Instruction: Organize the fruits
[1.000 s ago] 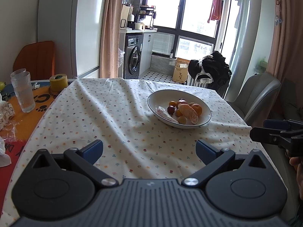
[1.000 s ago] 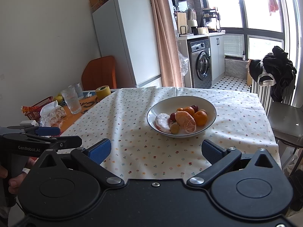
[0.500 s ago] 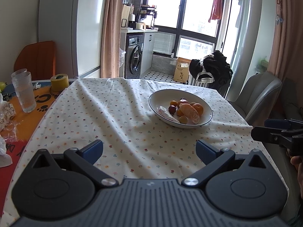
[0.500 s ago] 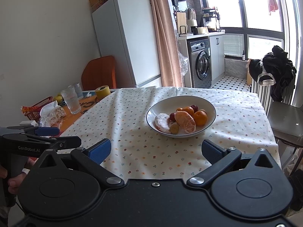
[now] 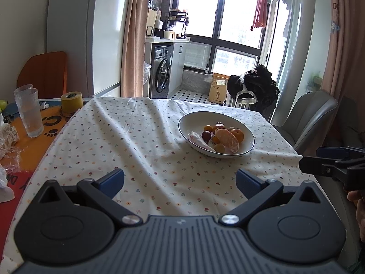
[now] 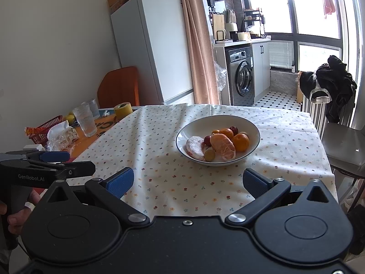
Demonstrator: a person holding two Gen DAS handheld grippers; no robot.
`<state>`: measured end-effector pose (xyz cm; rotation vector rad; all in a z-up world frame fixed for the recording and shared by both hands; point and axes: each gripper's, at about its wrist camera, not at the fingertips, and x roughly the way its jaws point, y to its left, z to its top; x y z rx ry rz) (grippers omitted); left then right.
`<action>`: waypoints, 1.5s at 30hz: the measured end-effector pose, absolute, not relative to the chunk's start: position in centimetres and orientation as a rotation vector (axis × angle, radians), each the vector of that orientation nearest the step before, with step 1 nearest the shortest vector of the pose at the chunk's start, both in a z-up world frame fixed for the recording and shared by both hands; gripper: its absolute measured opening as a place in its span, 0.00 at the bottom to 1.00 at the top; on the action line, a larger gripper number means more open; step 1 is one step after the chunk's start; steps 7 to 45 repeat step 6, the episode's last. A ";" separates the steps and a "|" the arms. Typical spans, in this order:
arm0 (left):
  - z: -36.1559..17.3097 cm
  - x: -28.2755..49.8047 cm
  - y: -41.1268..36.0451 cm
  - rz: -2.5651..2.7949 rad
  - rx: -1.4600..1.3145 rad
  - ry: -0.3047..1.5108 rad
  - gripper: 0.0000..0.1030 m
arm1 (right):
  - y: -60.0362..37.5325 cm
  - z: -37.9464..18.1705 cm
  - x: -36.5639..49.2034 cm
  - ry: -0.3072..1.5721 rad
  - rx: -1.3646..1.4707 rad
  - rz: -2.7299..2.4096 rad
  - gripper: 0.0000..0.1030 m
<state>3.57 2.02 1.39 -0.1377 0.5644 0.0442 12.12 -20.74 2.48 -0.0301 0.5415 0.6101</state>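
While the fruits (image 6: 219, 145) lie heaped in the bowl (image 6: 251, 127) mid-worktop (image 6: 164, 182), both claws, left (image 5: 180, 180) and right (image 6: 188, 181), hang wide open and empty, having barely shifted over the last second; fruit already gathered, or sorting pending.

The bowl (image 5: 248, 134) sits slightly farther off in the left wrist view than a second ago.
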 end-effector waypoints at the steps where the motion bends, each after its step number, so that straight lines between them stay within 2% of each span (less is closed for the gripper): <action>1: 1.4 3.5 2.0 0.043 -0.140 0.563 1.00 | -20.7 2.5 12.1 0.541 -0.030 0.610 1.00; 45: 1.5 3.5 2.0 0.040 -0.142 0.564 1.00 | -20.8 2.5 12.1 0.539 -0.029 0.610 1.00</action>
